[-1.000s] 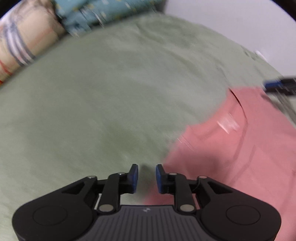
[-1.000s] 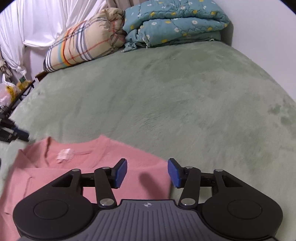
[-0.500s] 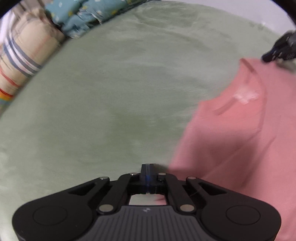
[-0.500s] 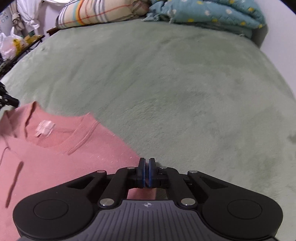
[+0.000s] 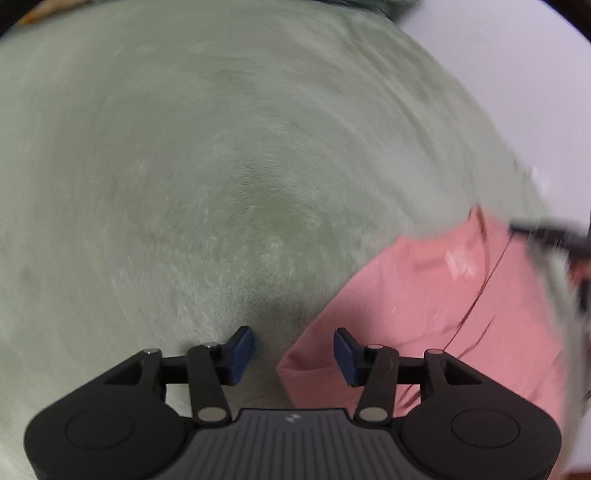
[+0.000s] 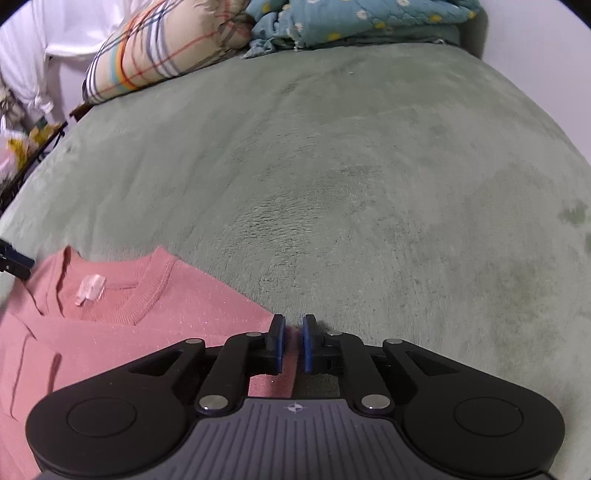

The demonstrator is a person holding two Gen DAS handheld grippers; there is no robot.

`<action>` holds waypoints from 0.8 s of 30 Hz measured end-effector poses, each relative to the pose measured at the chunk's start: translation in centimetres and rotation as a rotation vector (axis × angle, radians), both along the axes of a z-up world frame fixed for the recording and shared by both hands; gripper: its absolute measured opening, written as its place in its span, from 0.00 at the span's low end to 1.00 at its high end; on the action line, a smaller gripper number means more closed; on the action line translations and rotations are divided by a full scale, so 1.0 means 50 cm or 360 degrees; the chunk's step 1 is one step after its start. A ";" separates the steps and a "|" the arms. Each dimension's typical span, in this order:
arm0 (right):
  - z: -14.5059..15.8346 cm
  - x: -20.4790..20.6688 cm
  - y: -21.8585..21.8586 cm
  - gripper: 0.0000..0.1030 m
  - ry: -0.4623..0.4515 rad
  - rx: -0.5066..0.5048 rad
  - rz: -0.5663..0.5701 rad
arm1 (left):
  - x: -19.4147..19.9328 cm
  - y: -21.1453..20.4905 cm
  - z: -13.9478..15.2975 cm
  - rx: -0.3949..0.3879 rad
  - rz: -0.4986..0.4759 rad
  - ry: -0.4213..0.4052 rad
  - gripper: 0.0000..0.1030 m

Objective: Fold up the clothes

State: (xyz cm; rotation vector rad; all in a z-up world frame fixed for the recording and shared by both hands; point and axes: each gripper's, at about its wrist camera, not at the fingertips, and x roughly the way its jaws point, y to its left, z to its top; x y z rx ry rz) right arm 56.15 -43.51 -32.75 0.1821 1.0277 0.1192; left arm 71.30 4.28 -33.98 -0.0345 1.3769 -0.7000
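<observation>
While my right fingers (image 6: 292, 341) pinch pink shirt (image 6: 110, 332) | left fingers (image 5: 293, 354) spread | bed (image 6: 369, 184): plaid pillow (image 6: 166, 48), floral quilt (image 6: 351, 18).

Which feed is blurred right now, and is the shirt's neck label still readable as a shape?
Left wrist view: heavy swirling motion blur over the green blanket; the pink shirt and its label smear. Right wrist view: mostly sharp; label is a clear pale patch inside the collar; right gripper crisp, slight blur at left edge.
</observation>
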 end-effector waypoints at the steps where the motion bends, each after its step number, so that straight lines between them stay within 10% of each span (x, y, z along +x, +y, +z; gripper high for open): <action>1: -0.001 0.000 -0.001 0.10 0.0000 0.0011 -0.0009 | -0.002 -0.004 0.002 0.0008 -0.0048 0.0010 0.04; 9: -0.003 -0.010 -0.046 0.17 -0.0014 0.0218 -0.0217 | 0.006 -0.014 0.000 0.0066 -0.0019 0.0099 0.08; 17: -0.011 0.004 -0.046 0.29 0.0073 0.0333 -0.0154 | -0.037 -0.045 0.020 0.0261 -0.0198 -0.0225 0.02; 19: -0.009 0.015 -0.019 0.07 0.0125 0.0231 -0.0002 | -0.045 -0.043 0.032 0.0305 -0.0208 -0.0292 0.02; 24: 0.001 0.024 0.022 0.03 0.0091 -0.0064 0.0119 | -0.073 -0.075 0.029 0.0514 -0.0333 -0.0481 0.01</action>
